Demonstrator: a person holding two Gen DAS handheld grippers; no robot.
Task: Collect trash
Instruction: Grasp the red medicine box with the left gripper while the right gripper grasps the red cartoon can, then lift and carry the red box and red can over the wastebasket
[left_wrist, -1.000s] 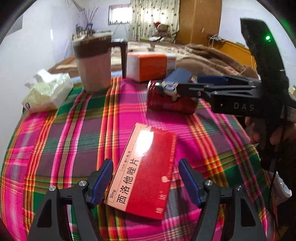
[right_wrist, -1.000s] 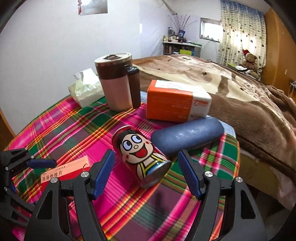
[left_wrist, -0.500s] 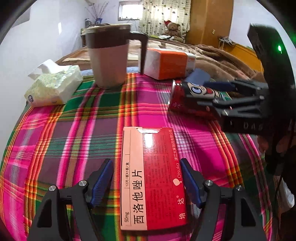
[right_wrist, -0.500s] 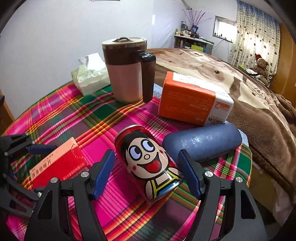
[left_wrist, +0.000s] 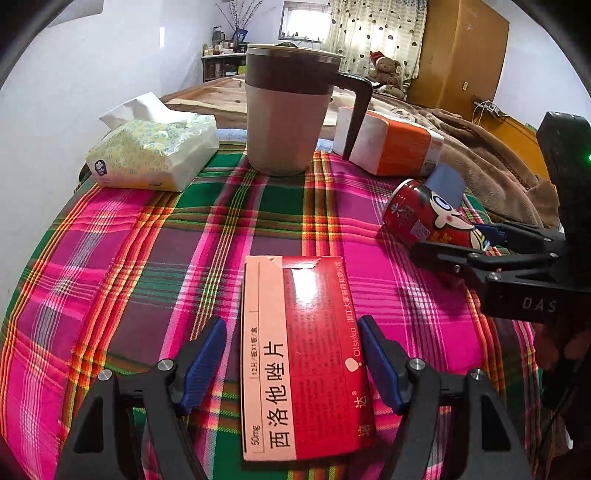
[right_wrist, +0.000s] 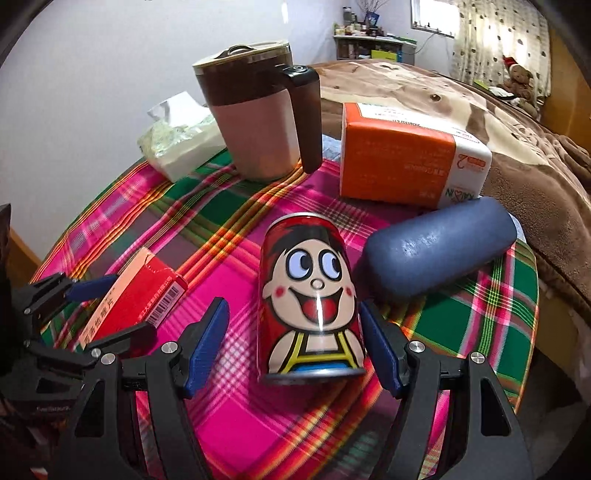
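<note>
Left wrist view: the left gripper (left_wrist: 293, 365) is spread wide, its blue-padded fingers (left_wrist: 205, 360) either side of the flat red and pink cardboard medicine box (left_wrist: 299, 354); a gap shows on the left, the right pad is close to the box edge, and contact cannot be told.
Medicine box: lies flat on the pink, green and red plaid tablecloth (left_wrist: 129, 266), one end between the left fingers, torn flap at the far end.
Right wrist view: the right gripper (right_wrist: 295, 349) is released too, straddling the red cartoon-face drink can (right_wrist: 312, 306).
Can: lies on its side on the cloth, base rim toward the camera; the right pad is just beside it, the left pad apart.
Dark blue rounded case (right_wrist: 439, 247): lies just behind and right of the can, touching or nearly so.
Orange and white carton (right_wrist: 406, 166): behind the case, near the table's far edge.
Brown and beige lidded mug (left_wrist: 291, 110): upright at the back, handle toward the carton.
Soft tissue pack (left_wrist: 155, 155): left of the mug, apart from it.
</note>
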